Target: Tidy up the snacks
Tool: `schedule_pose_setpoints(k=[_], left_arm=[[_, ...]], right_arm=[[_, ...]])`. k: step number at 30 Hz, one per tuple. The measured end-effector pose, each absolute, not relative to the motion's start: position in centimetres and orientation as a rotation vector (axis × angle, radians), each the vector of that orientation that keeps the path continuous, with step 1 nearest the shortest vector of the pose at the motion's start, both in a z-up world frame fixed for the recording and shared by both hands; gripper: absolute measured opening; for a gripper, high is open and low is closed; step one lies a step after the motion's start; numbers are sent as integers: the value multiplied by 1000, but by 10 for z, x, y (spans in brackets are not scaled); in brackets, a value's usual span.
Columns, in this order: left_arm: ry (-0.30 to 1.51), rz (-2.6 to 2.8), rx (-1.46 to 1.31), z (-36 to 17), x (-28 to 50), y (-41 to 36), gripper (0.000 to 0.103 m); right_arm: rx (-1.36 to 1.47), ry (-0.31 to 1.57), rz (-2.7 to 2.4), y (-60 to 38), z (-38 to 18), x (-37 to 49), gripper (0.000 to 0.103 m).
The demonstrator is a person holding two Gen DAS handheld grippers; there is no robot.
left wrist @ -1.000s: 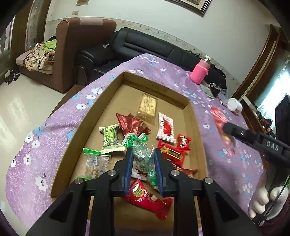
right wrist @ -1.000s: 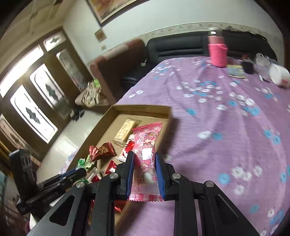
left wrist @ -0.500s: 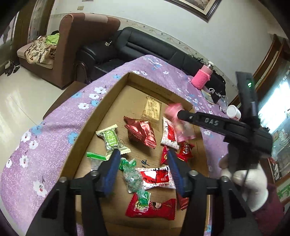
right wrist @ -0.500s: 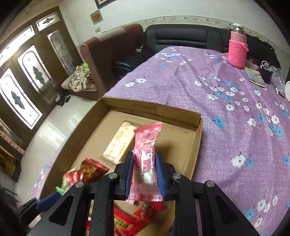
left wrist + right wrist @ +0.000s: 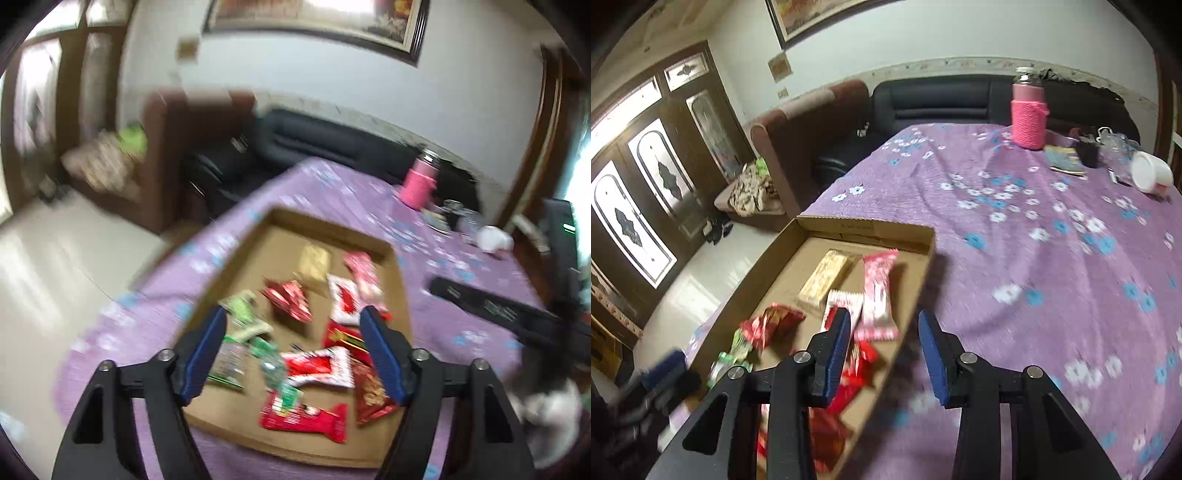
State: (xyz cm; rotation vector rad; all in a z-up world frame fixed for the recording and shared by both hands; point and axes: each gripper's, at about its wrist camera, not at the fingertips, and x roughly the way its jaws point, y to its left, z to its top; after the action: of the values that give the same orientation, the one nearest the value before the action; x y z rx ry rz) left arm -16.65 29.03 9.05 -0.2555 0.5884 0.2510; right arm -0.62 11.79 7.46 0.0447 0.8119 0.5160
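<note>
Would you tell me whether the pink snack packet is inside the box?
Inside: the pink packet lies flat in the cardboard box, beside the beige bar.

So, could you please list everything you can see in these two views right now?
Shallow cardboard box: one, brown, on the table.
Pink wrapped snack: one, in the box's far right part.
Beige wrapped bar: one, left of it.
Red wrapped snacks: several, in the box.
Green wrapped snacks: a few, box's left side.
Purple flowered tablecloth: one.
Pink-sleeved bottle: one, far edge.
Left gripper: open.
Right gripper: open.
</note>
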Motion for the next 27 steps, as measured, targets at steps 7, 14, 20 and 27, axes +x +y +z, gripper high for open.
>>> schedule_pose_setpoints(k=[7,14,20,27], left_arm=[[430,401,-126,117,-197,247,103],[555,370,-119,110,-184,223,103],[631,336,-82,97,-179,204,103],[653,311,-95,95,-178,200,103]], right_arm=[[75,750,470,83,67,-53,52],[96,781,457,68,51,-75,60],[71,763,450,62,50,-87,60],[46,757,452,66,50,-92,61]])
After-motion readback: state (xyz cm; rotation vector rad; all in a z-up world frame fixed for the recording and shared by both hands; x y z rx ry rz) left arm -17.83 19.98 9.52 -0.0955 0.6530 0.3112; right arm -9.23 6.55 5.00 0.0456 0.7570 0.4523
